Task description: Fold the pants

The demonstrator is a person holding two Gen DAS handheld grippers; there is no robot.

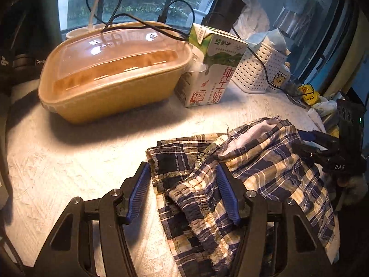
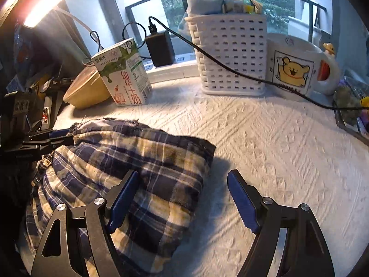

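Note:
The plaid pants (image 1: 249, 173) lie bunched and partly folded on the white textured cloth (image 1: 69, 166). My left gripper (image 1: 183, 173) is open, its jaws straddling the elastic waistband and the left edge of the pants. In the right wrist view the pants (image 2: 147, 175) form a folded bundle at the lower left. My right gripper (image 2: 183, 182) is open over the bundle's right edge, its left finger (image 2: 124, 198) resting on the fabric. The left gripper shows at the left edge of the right wrist view (image 2: 53, 138). The right gripper shows at the right of the left wrist view (image 1: 327, 147).
A tan lidded container (image 1: 115, 73), a milk carton (image 1: 212, 69) and a white perforated basket (image 2: 230, 55) stand behind the pants. A bear mug (image 2: 297, 67) sits at the right. A black cable (image 2: 230, 69) trails across. A lamp (image 2: 46, 2) glows upper left.

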